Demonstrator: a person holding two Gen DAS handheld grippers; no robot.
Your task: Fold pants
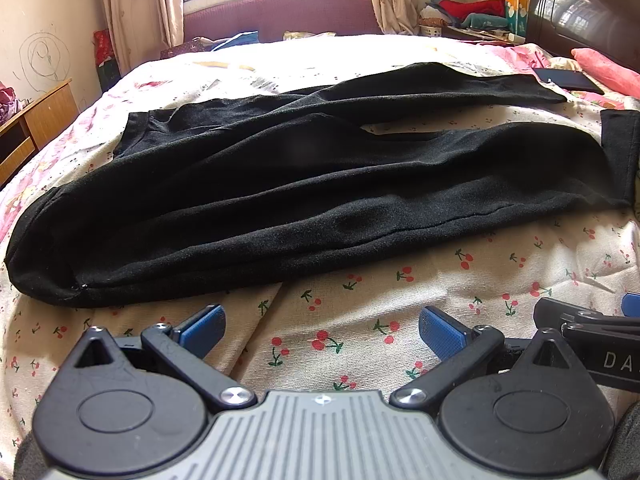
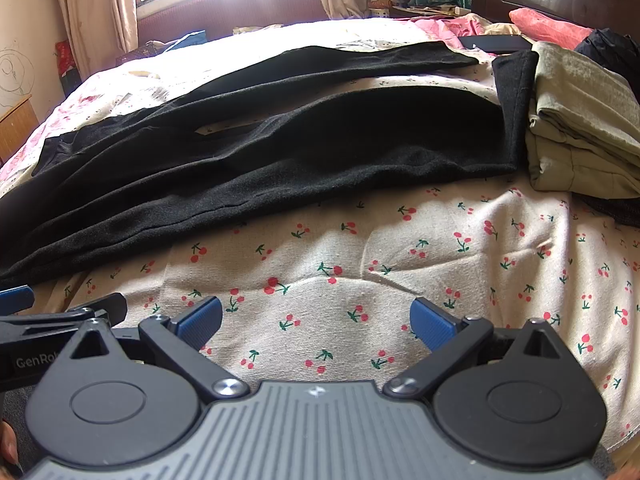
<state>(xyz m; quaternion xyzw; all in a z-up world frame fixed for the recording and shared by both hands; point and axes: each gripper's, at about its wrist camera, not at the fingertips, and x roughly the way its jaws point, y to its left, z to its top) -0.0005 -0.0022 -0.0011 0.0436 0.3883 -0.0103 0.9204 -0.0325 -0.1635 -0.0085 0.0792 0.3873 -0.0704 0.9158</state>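
Your left gripper (image 1: 322,330) and right gripper (image 2: 316,320) both sit low over the cherry-print bedsheet (image 2: 360,248), side by side, jaws spread wide and holding nothing; each one's edge shows at the margin of the other's view. The black pants (image 1: 280,184) lie just ahead of you across the bed, lengthwise from left to right, with the waistband end bunched at your left and the two legs running off to your right. As far as the views show, no fold has been made yet: the legs lie apart, a strip of sheet visible between them, so I'd judge the whole job is still in front of you, starting with laying one leg over the other. The cloth looks soft, matte and a little rumpled, with long ridges along the near leg and a seam line showing. At the leg ends a folded olive garment (image 2: 580,128) sits just beside the cuffs, with another dark piece standing between them.
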